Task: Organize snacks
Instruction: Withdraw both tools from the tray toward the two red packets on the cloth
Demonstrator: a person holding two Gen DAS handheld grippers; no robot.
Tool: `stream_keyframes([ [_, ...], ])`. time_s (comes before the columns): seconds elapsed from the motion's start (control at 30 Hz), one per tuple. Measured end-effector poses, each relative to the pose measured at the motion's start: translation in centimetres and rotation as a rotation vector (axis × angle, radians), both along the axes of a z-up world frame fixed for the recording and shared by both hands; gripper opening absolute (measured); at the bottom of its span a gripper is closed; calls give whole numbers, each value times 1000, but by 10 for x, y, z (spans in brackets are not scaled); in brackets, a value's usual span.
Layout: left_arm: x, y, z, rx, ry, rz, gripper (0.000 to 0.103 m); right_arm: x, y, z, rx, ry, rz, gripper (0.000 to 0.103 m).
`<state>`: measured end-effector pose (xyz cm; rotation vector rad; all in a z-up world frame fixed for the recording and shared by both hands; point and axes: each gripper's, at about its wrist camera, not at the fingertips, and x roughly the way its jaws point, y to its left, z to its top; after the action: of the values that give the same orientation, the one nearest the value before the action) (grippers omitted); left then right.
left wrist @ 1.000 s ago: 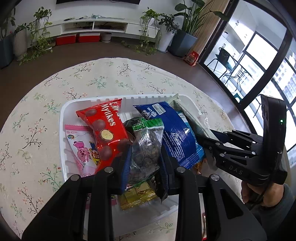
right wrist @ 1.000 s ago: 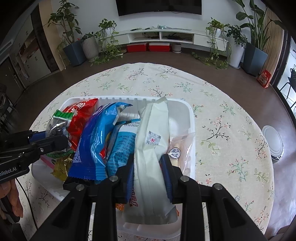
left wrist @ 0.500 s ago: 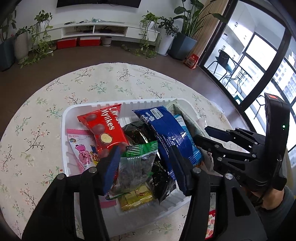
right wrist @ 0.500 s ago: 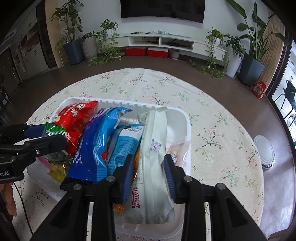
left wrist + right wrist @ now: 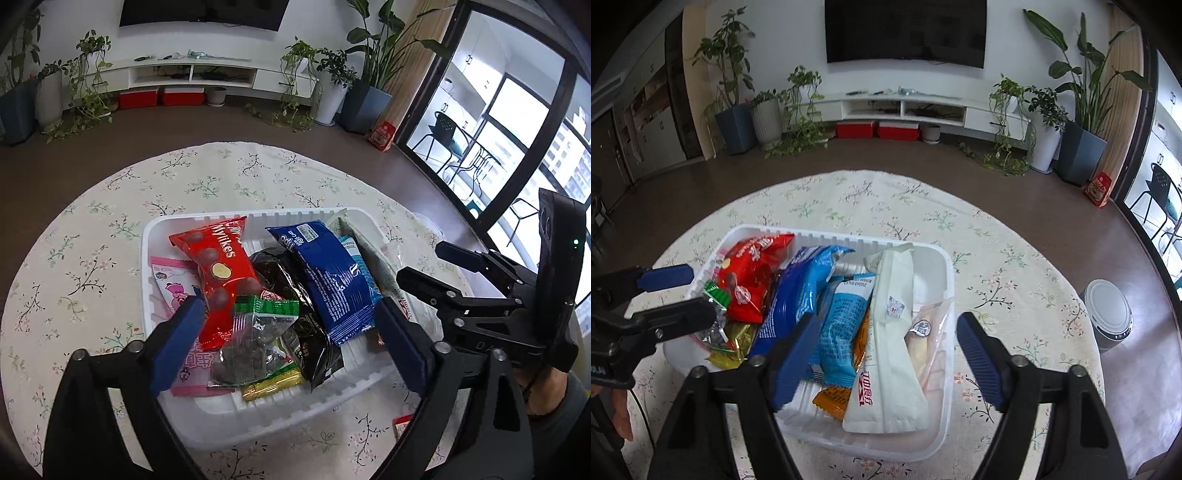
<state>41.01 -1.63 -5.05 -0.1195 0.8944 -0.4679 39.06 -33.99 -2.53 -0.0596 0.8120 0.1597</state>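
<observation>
A white plastic tray (image 5: 155, 229) (image 5: 945, 280) on the round floral table holds several snack packs. In the left wrist view I see a red Mylikes bag (image 5: 218, 266), a clear green-topped bag (image 5: 255, 343), a dark blue pack (image 5: 332, 280) and a pink pack (image 5: 170, 280). In the right wrist view a long white pack (image 5: 894, 332) and a light blue pack (image 5: 842, 325) lie in the tray. My left gripper (image 5: 291, 339) is open above the green-topped bag. My right gripper (image 5: 886, 350) is open above the white pack. Both are empty.
A red packet (image 5: 402, 424) lies on the tablecloth by the tray's near right corner. A grey round bin (image 5: 1108, 314) stands on the floor right of the table. Plants and a TV unit line the far wall.
Both grippers opened and pulled back up from the tray. The left let go of the green-topped bag, the right let go of the white pack; both packs now lie in the tray.
</observation>
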Motion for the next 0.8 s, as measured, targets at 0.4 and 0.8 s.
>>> stream_keyframes([
  [0.4, -94, 26, 24, 86, -157, 25, 103, -71, -27, 13, 174, -43, -22, 91],
  [0.8, -229, 47, -3, 115, -164, 120, 103, -171, -32, -2, 257, 22, -41, 95],
])
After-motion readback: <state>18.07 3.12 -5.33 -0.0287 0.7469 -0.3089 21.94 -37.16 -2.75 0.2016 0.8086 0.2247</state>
